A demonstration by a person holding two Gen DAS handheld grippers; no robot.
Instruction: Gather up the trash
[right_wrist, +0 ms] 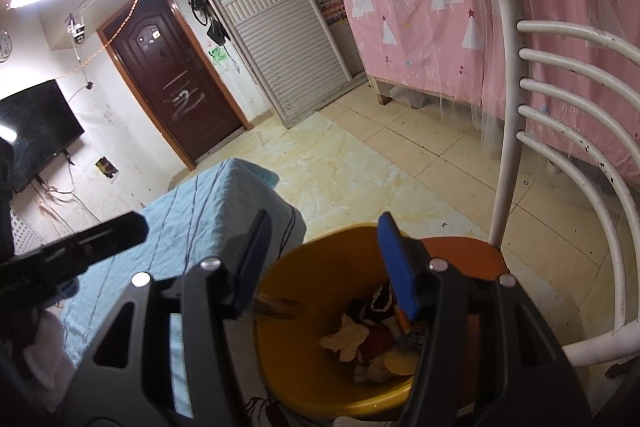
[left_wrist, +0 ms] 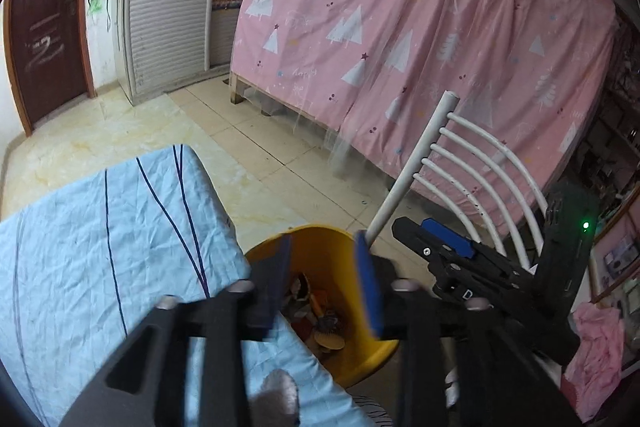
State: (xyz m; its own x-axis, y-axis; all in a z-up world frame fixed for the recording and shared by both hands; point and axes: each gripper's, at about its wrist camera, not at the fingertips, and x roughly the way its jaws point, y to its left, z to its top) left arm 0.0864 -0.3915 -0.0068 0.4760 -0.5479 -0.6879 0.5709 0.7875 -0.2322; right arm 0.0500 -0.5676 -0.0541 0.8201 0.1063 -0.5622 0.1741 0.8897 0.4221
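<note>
Two claws hang spread and empty over our yellow bin (right_wrist: 280, 367): left claw (left_wrist: 326, 287), right claw (right_wrist: 324, 267). Trash (right_wrist: 376, 343) lies piled in the bin's bottom, wrappers and crumpled scraps. The bin stands just beside the blue-sheeted surface (left_wrist: 100, 247) and the white chair (right_wrist: 560, 107). Risk, we judge: a claw dipping carelessly could catch the rim, tip the bin, spill everything.

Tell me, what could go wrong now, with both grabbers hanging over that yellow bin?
The bin sits squeezed between the table and the chair, so a knock could tip it. The left gripper and right gripper hang open close together and might bump. Scraps could miss the rim.
</note>
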